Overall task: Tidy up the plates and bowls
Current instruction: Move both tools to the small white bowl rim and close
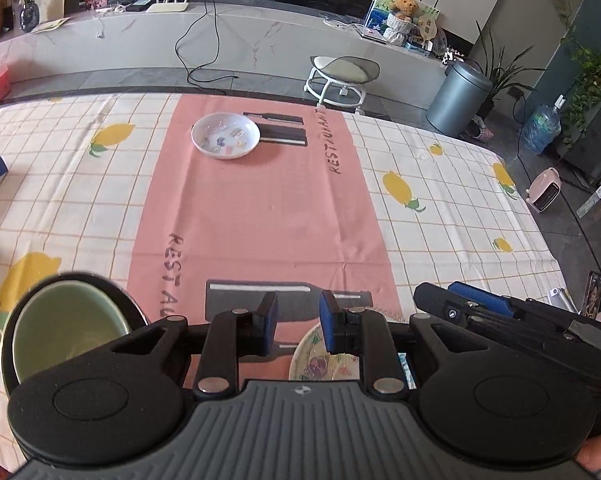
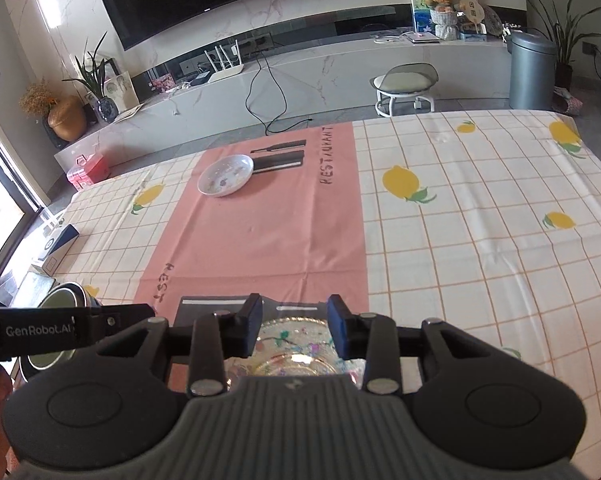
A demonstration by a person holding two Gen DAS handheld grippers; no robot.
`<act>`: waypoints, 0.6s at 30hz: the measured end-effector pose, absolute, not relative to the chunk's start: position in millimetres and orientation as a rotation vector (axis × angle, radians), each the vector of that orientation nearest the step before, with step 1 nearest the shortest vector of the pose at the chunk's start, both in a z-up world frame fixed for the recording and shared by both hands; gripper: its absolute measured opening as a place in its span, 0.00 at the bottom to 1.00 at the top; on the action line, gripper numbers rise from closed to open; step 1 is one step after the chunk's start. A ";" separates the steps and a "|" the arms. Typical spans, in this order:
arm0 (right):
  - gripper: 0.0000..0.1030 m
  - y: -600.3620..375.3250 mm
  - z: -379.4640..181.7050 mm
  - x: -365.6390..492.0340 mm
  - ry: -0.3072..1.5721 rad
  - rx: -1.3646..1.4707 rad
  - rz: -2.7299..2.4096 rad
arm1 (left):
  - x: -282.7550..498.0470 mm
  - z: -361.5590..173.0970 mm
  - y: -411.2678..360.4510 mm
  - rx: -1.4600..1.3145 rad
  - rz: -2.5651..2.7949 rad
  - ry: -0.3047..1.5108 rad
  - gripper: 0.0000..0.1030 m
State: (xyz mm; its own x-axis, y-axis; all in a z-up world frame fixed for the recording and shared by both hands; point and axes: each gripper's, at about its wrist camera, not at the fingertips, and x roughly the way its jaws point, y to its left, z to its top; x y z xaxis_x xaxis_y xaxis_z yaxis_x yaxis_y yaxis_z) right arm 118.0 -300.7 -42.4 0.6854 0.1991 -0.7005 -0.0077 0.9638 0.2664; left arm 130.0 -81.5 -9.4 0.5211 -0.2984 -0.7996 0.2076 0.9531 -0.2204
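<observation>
A white patterned plate (image 1: 225,135) lies at the far end of the pink place mat (image 1: 256,216); it also shows in the right wrist view (image 2: 225,175). A second floral plate (image 1: 328,362) lies at the near end, under both grippers, and shows in the right wrist view (image 2: 296,344). A green bowl (image 1: 66,330) sits in a dark dish at near left. My left gripper (image 1: 298,316) is open above the near plate's left edge, holding nothing. My right gripper (image 2: 294,322) is open just above the near plate, its jaws either side of the far rim.
The table carries a lemon-print checked cloth (image 2: 480,220). The right gripper's body (image 1: 500,312) is close to the right of the left one. Beyond the table's far edge stand a stool (image 1: 340,76), a grey bin (image 1: 456,100) and a TV bench (image 1: 220,36).
</observation>
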 end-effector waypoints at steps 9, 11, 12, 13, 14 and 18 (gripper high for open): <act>0.48 -282.2 -24.9 163.5 0.792 0.238 0.138 | 175.2 18.7 -82.7 0.028 -0.332 0.906 0.24; 0.50 -281.6 -23.1 174.1 0.784 0.244 0.140 | 187.6 22.0 -79.7 0.043 -0.327 0.901 0.24; 0.50 -281.5 -23.0 179.8 0.785 0.243 0.137 | 193.0 23.0 -78.1 0.048 -0.326 0.897 0.24; 0.50 -281.1 -23.1 185.5 0.785 0.243 0.135 | 199.0 23.5 -76.7 0.054 -0.329 0.896 0.24; 0.50 -280.7 -23.6 192.2 0.786 0.246 0.136 | 204.9 23.7 -74.7 0.058 -0.328 0.896 0.24; 0.51 -276.7 -27.9 219.2 0.800 0.245 0.147 | 233.9 20.1 -64.0 0.046 -0.314 0.932 0.24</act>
State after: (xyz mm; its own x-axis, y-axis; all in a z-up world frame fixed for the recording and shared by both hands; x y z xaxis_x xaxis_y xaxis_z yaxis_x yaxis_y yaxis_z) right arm 219.2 -276.7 -27.9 0.6886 0.2224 -0.6902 -0.0380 0.9616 0.2719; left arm 233.9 -64.0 20.1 0.5546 -0.2455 -0.7951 0.2853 0.9537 -0.0954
